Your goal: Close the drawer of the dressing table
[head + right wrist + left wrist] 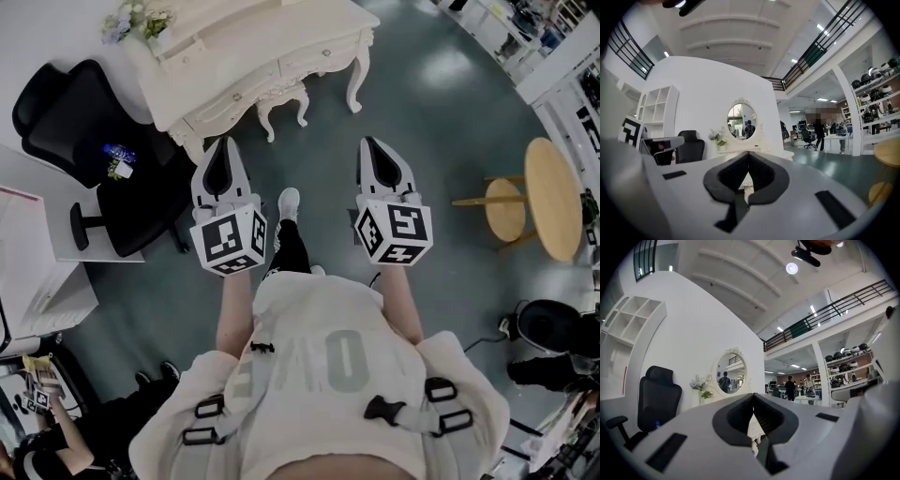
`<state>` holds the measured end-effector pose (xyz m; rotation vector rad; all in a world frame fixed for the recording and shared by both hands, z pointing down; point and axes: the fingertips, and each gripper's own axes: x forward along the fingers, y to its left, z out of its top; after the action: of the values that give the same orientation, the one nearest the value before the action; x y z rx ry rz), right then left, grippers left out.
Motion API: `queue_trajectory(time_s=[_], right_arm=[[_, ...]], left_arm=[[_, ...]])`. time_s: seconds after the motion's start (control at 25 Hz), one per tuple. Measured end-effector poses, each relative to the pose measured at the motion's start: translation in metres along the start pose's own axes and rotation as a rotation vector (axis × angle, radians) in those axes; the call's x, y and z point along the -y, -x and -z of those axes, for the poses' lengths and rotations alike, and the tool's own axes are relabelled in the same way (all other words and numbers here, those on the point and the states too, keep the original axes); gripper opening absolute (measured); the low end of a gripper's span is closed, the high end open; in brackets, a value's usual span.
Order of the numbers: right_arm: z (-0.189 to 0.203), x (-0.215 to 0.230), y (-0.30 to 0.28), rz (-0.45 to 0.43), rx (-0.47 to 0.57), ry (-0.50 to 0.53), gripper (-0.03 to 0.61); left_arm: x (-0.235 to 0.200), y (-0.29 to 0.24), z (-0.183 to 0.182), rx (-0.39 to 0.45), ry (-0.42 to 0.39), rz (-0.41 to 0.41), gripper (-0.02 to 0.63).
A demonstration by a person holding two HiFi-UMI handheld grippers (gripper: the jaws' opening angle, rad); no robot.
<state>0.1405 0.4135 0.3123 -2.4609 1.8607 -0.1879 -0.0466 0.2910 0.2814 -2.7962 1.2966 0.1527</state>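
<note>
Left tongs (225, 142) and right tongs (371, 142) are both closed tight with nothing between them. I have them side by side over the floor, pointing at the cream-white carved dressing counter (281, 37) and well short of it. Its cream knobbed drawer (236, 95) sits under the front edge; whether it is fully in I cannot tell. A black office chair (89, 141) stands by the counter's left end.

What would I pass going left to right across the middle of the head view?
black office chair → left gripper → white shoe → right gripper → round wooden table
</note>
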Motion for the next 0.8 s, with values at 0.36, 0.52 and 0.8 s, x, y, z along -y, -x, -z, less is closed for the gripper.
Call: queue_trajectory(time_s=[0.36, 0.52, 0.8], right_arm=[[-0.015, 0.008, -0.059, -0.008, 0.013, 0.022, 0.009], [-0.019, 0.016, -0.105, -0.013, 0.021, 0.057, 0.009], [-0.033, 0.031, -0.198, 0.004, -0.002, 0.053, 0.009]], left_arm=[[-0.006, -0.065, -0.001, 0.011, 0.002, 0.045, 0.02], [-0.013, -0.106, 0.014, -0.007, 0.013, 0.064, 0.02], [-0.037, -0.201, 0.015, 0.003, 0.029, 0.073, 0.02]])
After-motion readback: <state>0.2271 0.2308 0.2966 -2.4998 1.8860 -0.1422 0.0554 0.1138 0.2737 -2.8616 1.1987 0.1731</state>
